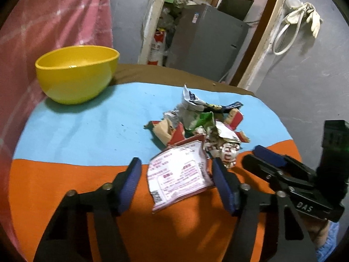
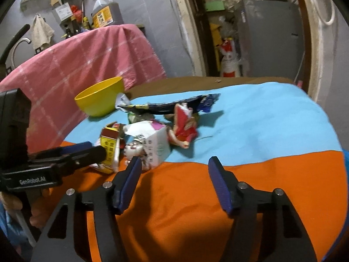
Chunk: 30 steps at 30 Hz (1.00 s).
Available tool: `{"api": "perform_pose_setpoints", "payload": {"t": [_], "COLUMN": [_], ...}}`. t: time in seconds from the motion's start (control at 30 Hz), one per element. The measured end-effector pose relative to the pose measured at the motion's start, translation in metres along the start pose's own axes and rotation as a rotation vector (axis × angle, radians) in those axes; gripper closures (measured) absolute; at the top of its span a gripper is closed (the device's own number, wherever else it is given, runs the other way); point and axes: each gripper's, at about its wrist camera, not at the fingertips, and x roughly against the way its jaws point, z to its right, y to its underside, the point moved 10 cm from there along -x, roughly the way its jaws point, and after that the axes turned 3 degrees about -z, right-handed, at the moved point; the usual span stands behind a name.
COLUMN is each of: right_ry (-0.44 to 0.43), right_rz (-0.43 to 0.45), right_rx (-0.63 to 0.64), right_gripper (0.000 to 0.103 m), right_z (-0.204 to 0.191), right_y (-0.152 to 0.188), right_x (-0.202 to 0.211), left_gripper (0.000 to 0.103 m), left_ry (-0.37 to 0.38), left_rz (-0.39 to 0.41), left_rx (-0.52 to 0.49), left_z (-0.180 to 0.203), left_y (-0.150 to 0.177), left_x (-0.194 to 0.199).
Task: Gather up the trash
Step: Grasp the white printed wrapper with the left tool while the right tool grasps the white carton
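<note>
A: What's on the counter?
B: A yellow bowl at the far left, and a trash heap mid-counter, well apart from it.
A: And the grippers?
B: The left gripper stands open around a pink-and-white wrapper, pads not pressing. The right gripper is open, empty, beside the heap.

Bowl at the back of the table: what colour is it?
Plain yellow bowl, inside and out; it shows best in the left wrist view.
</note>
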Motion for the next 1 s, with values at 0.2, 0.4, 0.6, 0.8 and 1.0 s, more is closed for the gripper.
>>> {"api": "perform_pose_setpoints", "payload": {"t": [0.2,0.4,0.6,0.8,1.0], "right_ry": [-0.049,-0.067,-0.148,-0.208,-0.218], "right_rz": [0.002,0.006,-0.011,-0.062,-0.057], "right_rx": [-0.018,-0.037,-0.087,-0.116,-0.103], "right_gripper": [0.043,0.043,0.046,0.057,0.063], "right_z": [-0.01,-0.013,-0.014,-0.015,-0.019], "right_y": [-0.007,-0.018,-0.032,-0.026,-0.024], "right_x": [-0.007,-0.014,-0.026,-0.036,-0.032], "left_gripper": [0.051,0.052,0.052,0.052,0.052], "left_ry": [0.029,0.009,-0.009,-0.016,-0.022], "left_rz": [-0.006,0.007,0.008,0.005,0.007], "left_rx": [0.046,0.079,0.067,0.061,0.057], "left_z": [-0.007,-0.013,-0.012,-0.012,-0.012], "left_y": [0.0,-0.002,0.001,0.003,0.002], "left_x": [0.004,0.008,0.007,0.005,0.005]}}
